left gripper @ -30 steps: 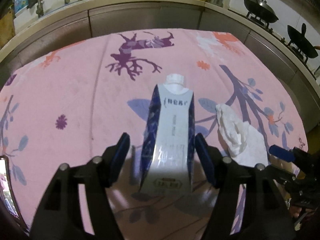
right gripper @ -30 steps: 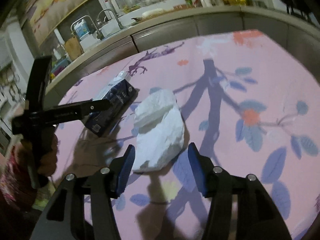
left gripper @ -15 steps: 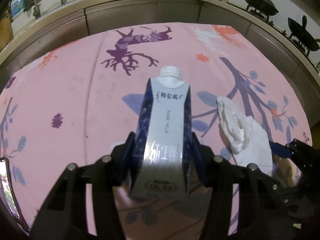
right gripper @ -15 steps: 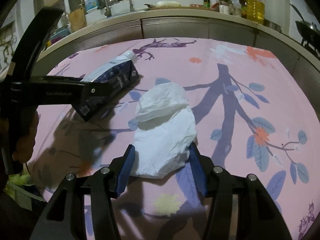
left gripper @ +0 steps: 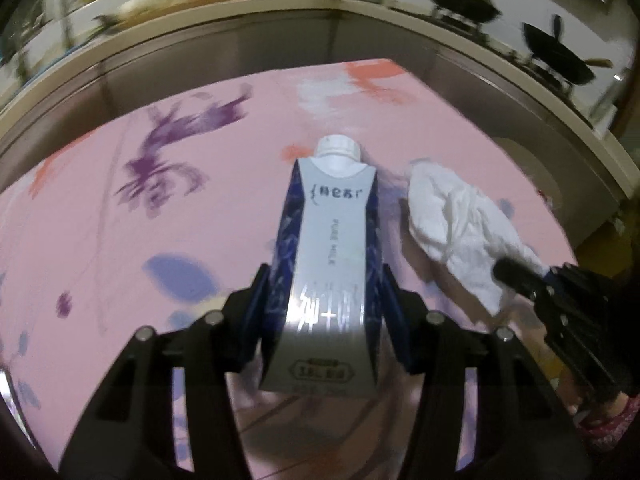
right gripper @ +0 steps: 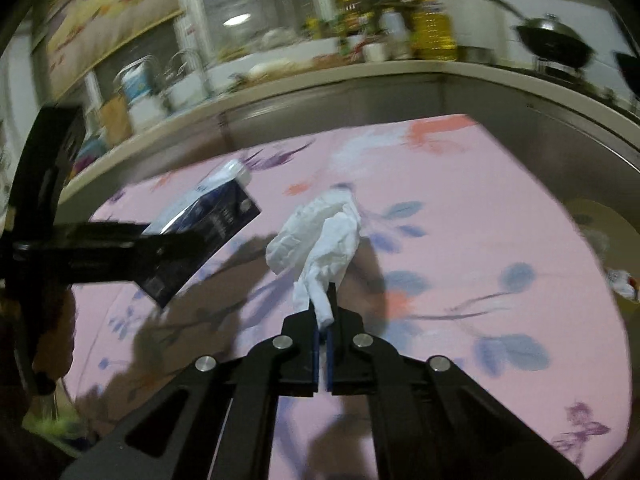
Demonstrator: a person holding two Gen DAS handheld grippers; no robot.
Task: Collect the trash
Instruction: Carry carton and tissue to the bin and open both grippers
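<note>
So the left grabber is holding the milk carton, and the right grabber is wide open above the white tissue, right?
Not quite. The left gripper does hold the milk carton, but the right gripper is not open. The right wrist view shows its jaws squeezed shut on a twisted end of the white tissue, which hangs from them over the pink tablecloth.

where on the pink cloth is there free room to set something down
Free: the wide left stretch of the pink cloth beside the milk carton, and the far strip below the steel counter. Crowded: the right side, where the white tissue hangs from the right tool.
</note>
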